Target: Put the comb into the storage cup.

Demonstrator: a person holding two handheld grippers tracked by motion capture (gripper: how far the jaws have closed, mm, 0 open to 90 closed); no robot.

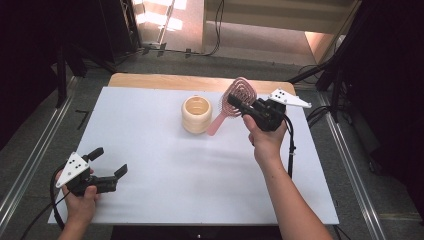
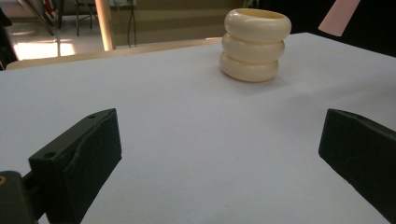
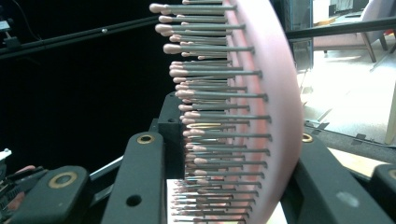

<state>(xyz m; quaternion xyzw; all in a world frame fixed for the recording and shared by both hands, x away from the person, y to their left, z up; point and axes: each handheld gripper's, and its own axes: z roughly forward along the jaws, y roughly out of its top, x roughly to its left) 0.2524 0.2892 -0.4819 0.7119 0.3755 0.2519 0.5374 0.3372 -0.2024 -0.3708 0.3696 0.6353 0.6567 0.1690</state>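
Open worktop (image 1: pixel 165 175) across left and near areas; the cream ringed holder (image 1: pixel 196 114) alone obstructs passage at far centre.

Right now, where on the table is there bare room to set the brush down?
The white table is bare between the left gripper and the holder, and along its left side. It is crowded only where the brush, in the right gripper, hangs beside the holder.

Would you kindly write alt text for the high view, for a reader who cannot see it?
The right hand-held gripper holds a pink hairbrush by its head beside a cream ribbed holder on a white table. The left hand-held gripper waits open near the front left.
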